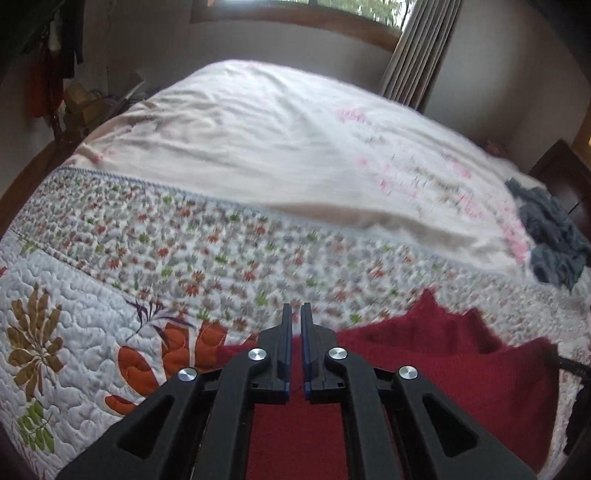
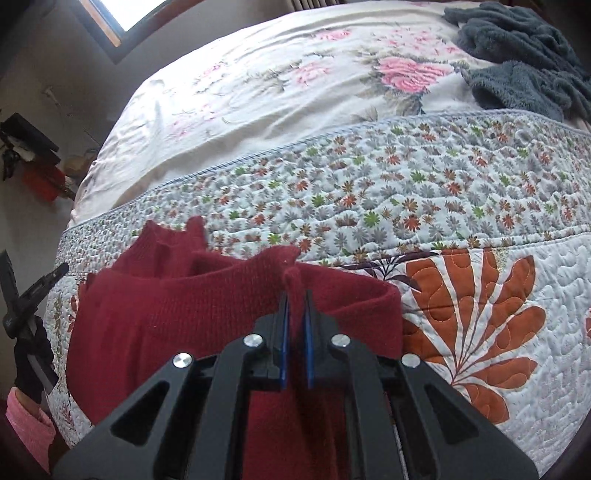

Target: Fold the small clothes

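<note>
Red knit garment (image 2: 207,317) lies on the bed's quilt (image 2: 461,192); right tool (image 2: 295,310) pinches a raised fold of its edge, for lifting it over; left tool (image 1: 295,325), nearly closed above the garment, grips nothing visible

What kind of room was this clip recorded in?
Most likely a home bedroom: a bed with a floral quilt and a pale rose-print sheet, a curtain beside a window, and a red knit garment laid out for folding.
</note>
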